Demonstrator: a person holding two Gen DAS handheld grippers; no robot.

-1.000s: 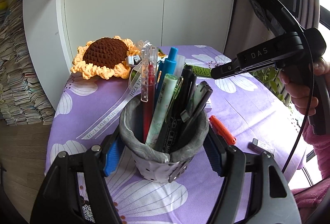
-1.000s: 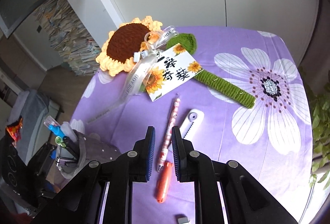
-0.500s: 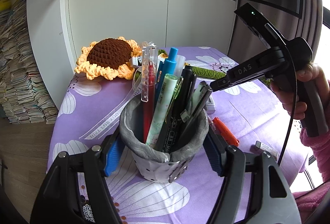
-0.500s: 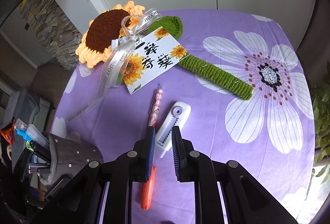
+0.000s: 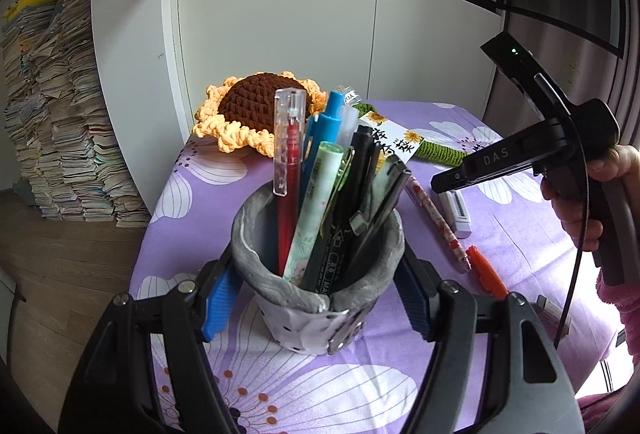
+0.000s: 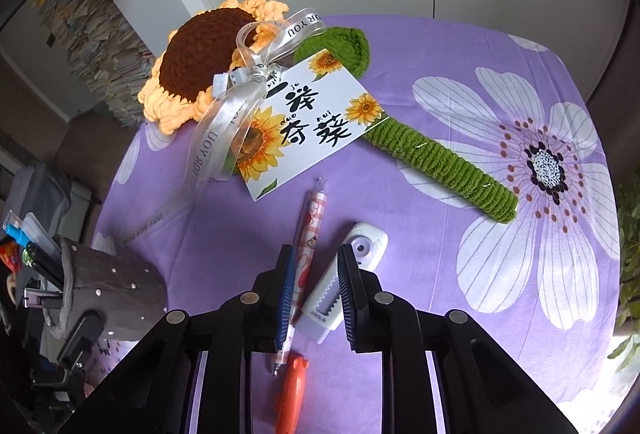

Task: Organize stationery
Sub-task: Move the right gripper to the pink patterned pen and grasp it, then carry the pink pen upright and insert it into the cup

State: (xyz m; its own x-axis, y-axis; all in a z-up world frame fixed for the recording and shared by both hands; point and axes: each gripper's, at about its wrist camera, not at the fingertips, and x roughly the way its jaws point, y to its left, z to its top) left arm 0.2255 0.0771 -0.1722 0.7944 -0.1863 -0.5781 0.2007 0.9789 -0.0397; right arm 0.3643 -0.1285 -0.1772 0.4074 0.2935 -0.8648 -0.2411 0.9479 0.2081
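My left gripper is shut on a grey pen holder that stands on the purple tablecloth and is packed with several pens and markers. My right gripper points steeply down over a pink patterned pen and a white correction tape. Its jaws are opening. The pen and the tape's near end lie between the pads, and neither is pressed. An orange pen lies below the fingers. In the left wrist view the right gripper hovers over the same pen.
A crocheted sunflower with ribbon, a printed card and a green stem lies across the far side of the table. A small grey item sits near the right table edge. White cabinets stand behind; paper stacks stand at left.
My right gripper has come down and forward over the patterned pen and the correction tape, and its jaws have spread apart. My left gripper keeps its hold on the pen holder.
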